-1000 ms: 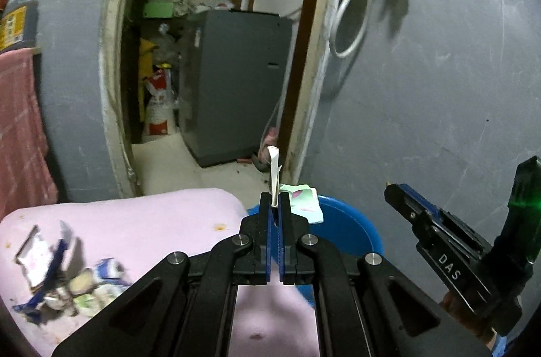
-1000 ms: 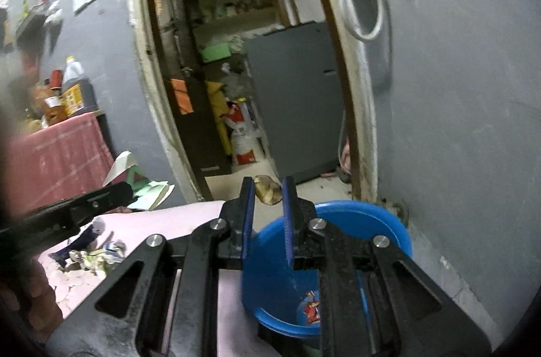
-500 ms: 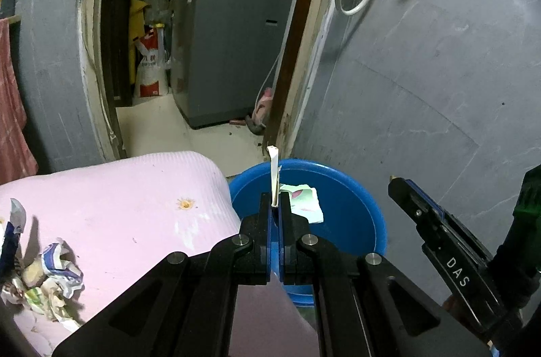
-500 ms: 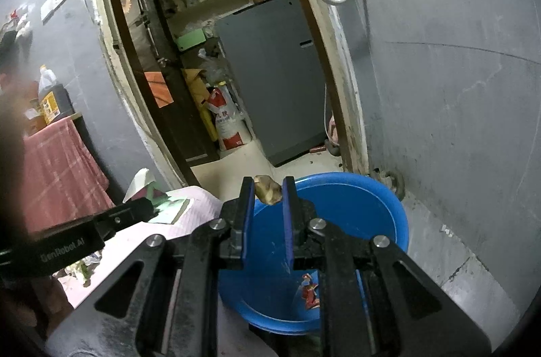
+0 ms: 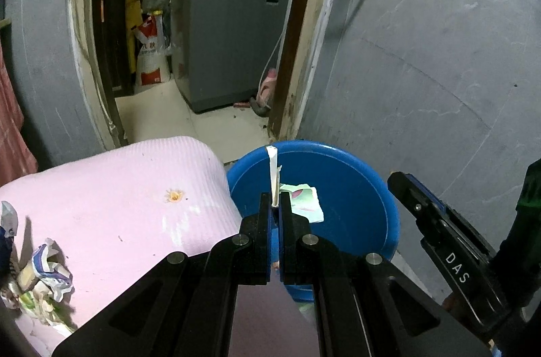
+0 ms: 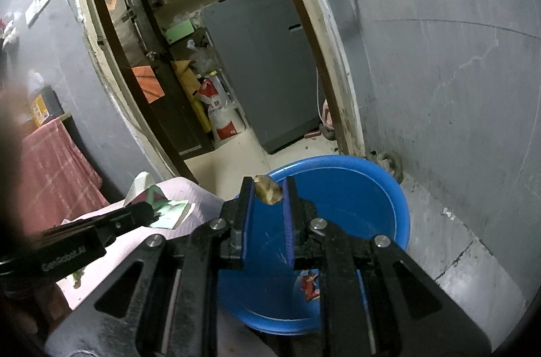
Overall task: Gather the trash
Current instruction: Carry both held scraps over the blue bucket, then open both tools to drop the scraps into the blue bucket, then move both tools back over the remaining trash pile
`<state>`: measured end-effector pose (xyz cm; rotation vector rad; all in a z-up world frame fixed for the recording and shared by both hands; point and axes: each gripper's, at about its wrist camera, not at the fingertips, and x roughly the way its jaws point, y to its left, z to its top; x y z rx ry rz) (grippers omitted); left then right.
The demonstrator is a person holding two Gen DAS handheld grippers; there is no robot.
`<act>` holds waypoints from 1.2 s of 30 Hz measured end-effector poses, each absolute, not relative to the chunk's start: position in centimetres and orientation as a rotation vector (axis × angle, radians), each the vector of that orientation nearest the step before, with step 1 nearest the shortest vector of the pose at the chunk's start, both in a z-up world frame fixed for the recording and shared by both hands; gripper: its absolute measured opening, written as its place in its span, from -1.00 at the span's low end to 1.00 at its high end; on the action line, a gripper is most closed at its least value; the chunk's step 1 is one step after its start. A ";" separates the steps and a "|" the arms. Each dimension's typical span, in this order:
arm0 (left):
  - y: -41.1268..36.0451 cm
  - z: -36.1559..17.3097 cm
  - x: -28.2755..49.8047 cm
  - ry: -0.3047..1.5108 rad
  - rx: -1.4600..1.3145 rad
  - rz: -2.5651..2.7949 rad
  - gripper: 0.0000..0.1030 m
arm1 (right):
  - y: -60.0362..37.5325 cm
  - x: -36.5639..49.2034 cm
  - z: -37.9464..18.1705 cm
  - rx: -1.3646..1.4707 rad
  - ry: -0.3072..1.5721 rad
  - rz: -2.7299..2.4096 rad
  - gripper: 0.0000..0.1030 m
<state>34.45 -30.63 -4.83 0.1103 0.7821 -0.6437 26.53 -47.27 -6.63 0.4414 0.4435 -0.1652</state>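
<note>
While both grippers hang over blue tub, left gripper fingers pinch thin white paper scrap, squeezed tight. Right gripper fingers hold small brown crumpled lump at tips, narrow gap. More crumpled trash left of left fingers, on pink mat.

Grey walls, doorway, grey appliance

right gripper finger: "DAS"
left gripper finger: "GenRobot.AI"
red and white sack in the doorway: large Chinese characters, not clearly readable
washing machine sticker: too small to read
</note>
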 end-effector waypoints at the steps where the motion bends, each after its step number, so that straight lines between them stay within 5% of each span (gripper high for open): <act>1: -30.6 -5.0 34.6 0.793 0.109 -0.641 -0.96 | -47.4 26.5 -6.8 0.446 0.444 -0.166 -0.66; 6: -30.3 -5.4 35.1 0.834 0.072 -0.636 -0.95 | -47.2 26.7 -7.0 0.466 0.454 -0.171 -0.63; 11: -30.0 -5.5 35.4 0.850 0.058 -0.631 -0.86 | -47.2 26.7 -7.0 0.469 0.454 -0.169 -0.38; 23: -28.6 -3.9 34.8 0.799 -0.002 -0.599 -0.13 | -47.3 26.3 -6.6 0.465 0.422 -0.175 0.07; 31: -26.2 -1.9 33.9 0.719 0.003 -0.532 0.55 | -46.6 25.0 -4.7 0.417 0.349 -0.188 0.67; 36: -22.5 -0.3 32.9 0.642 -0.067 -0.481 0.73 | -45.5 23.7 -3.5 0.385 0.266 -0.152 0.96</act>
